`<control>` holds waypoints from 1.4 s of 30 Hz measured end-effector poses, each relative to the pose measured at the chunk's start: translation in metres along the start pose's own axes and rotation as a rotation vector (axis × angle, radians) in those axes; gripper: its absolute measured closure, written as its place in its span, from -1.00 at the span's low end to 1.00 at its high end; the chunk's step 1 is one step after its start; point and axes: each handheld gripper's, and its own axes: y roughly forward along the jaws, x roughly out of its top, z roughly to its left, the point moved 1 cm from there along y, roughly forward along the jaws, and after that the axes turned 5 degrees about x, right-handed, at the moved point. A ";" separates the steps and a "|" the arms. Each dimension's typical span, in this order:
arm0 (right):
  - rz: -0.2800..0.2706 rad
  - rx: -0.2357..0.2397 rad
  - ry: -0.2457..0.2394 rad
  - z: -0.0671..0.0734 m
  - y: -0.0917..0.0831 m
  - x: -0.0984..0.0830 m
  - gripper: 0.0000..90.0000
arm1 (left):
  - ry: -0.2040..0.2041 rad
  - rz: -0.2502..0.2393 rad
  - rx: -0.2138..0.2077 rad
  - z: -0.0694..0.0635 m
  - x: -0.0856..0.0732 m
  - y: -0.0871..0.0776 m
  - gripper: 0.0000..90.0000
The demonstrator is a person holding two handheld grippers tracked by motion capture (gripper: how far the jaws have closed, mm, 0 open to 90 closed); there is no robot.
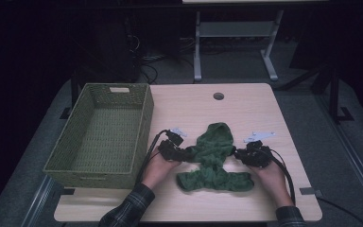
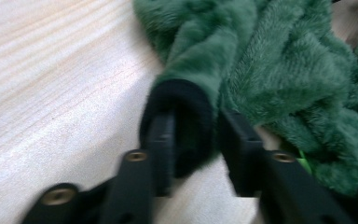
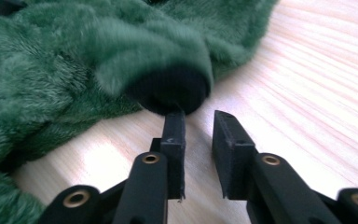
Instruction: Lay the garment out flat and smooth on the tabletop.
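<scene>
Two grippers: one on each side of the green garment (image 1: 215,156), both low over the worktop (image 1: 246,106).
Garment: green fleece, crumpled, near-centre of worktop; hood-like end toward far side, bunched strip along near edge.
Left gripper (image 1: 172,147): at garment's left edge, held by left hand (image 1: 158,168).
Left jaws: around the black sleeve cuff (image 2: 179,123); cuff sits between them, a narrow gap still visible on the right jaw side, so not fully clamped; slightly blurred.
Right gripper (image 1: 254,153): at garment's right edge, held by right hand (image 1: 272,177).
Right jaws: apart, nothing between them; tips just beside the second black cuff (image 3: 170,91), left jaw tip near or touching it, cannot tell which.
Basket (image 1: 144,127): green woven, rectangular, left side of worktop, well apart from garment.
Worktop hole (image 1: 218,96): far side, centre.
Sleeves: plaid, at near edge.
</scene>
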 end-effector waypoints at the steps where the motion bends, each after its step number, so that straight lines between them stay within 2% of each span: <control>1: -0.007 0.001 -0.001 -0.001 -0.003 0.000 0.59 | -0.004 -0.010 0.002 -0.002 0.002 -0.002 0.27; 4: -0.045 0.007 0.018 -0.002 -0.017 0.003 0.50 | 0.027 -0.048 -0.017 -0.006 0.009 -0.013 0.17; 7: -0.079 0.017 0.033 -0.003 -0.031 0.006 0.45 | 0.028 -0.092 -0.022 -0.010 0.016 -0.025 0.14; 9: -0.082 0.030 0.040 -0.006 -0.037 0.009 0.44 | 0.033 -0.114 -0.017 -0.011 0.022 -0.031 0.13; 14: -0.072 0.044 0.051 -0.011 -0.038 0.017 0.41 | 0.044 -0.155 -0.001 -0.008 0.037 -0.034 0.12; 19: -0.060 0.042 0.034 -0.016 -0.032 0.034 0.42 | 0.087 -0.188 0.020 -0.001 0.059 -0.026 0.12; 23: -0.052 0.056 0.045 -0.024 -0.021 0.049 0.40 | 0.100 -0.169 0.036 0.007 0.073 -0.013 0.13; 26: -0.046 0.050 0.043 -0.027 -0.011 0.055 0.41 | 0.091 -0.156 0.036 0.013 0.079 0.001 0.14; 29: -0.063 0.047 0.056 -0.031 0.000 0.057 0.41 | 0.103 -0.125 0.047 0.021 0.083 0.015 0.14; 31: -0.067 0.037 0.071 -0.034 0.007 0.056 0.42 | 0.087 -0.120 0.035 0.026 0.083 0.026 0.14; 33: -0.068 0.032 0.084 -0.038 0.013 0.054 0.42 | 0.106 -0.087 0.022 0.030 0.082 0.034 0.14; 34: -0.064 0.033 0.092 -0.039 0.015 0.053 0.42 | 0.094 -0.087 0.017 0.030 0.081 0.038 0.14; 38: -0.050 0.041 0.109 -0.041 0.023 0.050 0.42 | 0.108 -0.050 -0.012 0.031 0.078 0.048 0.15; 42: -0.023 0.037 0.101 -0.040 0.030 0.048 0.42 | 0.145 -0.017 -0.013 0.027 0.076 0.055 0.21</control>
